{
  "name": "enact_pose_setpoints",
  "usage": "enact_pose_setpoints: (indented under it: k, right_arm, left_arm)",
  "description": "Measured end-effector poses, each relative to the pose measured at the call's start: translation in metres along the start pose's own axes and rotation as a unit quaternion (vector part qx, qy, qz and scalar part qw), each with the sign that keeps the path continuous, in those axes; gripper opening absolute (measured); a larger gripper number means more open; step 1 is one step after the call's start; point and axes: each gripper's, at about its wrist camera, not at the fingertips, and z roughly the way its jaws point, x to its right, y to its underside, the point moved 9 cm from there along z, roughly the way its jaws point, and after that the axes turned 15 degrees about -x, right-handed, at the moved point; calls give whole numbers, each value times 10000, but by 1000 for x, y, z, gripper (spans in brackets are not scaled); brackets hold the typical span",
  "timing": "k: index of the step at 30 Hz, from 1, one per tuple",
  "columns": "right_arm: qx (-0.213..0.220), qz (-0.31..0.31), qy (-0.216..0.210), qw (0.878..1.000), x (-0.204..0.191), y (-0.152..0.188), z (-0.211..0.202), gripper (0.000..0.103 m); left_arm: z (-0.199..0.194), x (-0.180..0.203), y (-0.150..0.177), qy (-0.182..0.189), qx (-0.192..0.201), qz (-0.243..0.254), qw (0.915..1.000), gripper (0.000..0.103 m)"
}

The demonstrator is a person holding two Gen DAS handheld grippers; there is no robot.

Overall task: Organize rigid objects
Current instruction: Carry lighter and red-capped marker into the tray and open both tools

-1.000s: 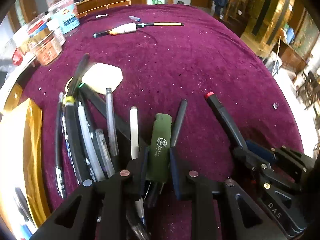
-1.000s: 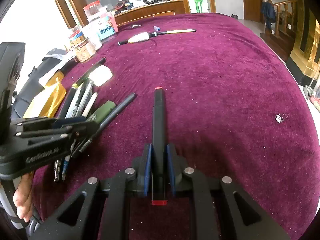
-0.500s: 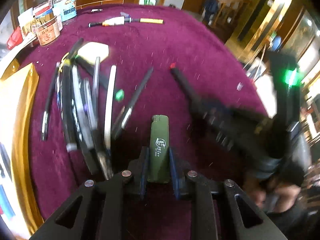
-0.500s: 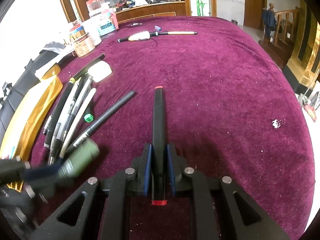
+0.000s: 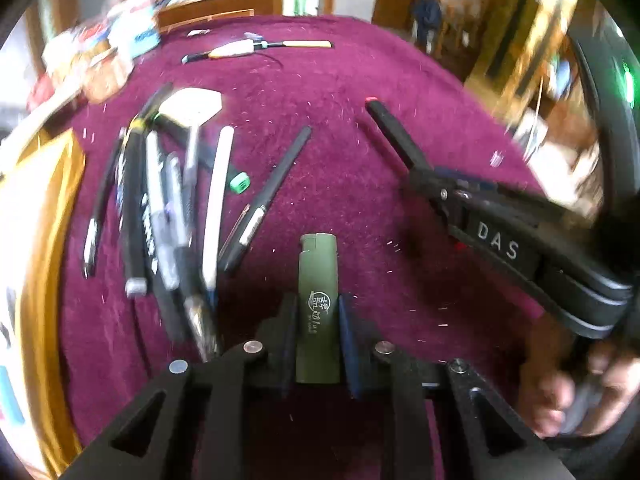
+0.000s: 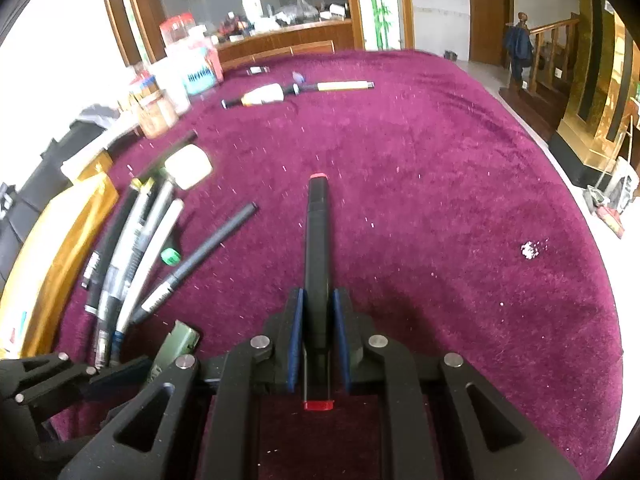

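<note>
Two tongs busy | left tongs [image 5: 318,332] clenched on green lighter [image 5: 318,300] | right tongs [image 6: 318,336] clenched on black marker [image 6: 317,264] | pens [image 6: 132,256] heaped on worktop [image 6: 440,200]

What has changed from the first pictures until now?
The left gripper, shut on the green lighter, carried it out of the pen pile onto bare cloth. The right gripper kept hold of the black marker; the pens stayed.

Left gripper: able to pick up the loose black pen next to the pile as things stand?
Probably not yet. The left gripper is shut on the green lighter, so its fingers are occupied. The path to the black pen itself looks unobstructed.
</note>
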Motion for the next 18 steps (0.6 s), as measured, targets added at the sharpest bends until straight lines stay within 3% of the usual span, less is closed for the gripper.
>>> enact_pose_setpoints:
  k: [3,7,12,18]
  right_arm:
    - [6,242,-517,9984,-5,6,-12,15]
    - [11,-76,-1272,9918,-57,9,-38,15]
    - [-56,-885,-2095,9738,-152,9,-69,15]
    - [-423,-1608,-2665,9494,-247,11,-67,15]
  left_arm:
    - [-37,-16,9,404,322,-378,9979,19]
    - [-95,-60,29,859,626,-1146,9877,20]
    - [-169,-140,59,879,1183,-2114,9662,20]
    - [-203,-233,79,549,1560,-2954,9410,20]
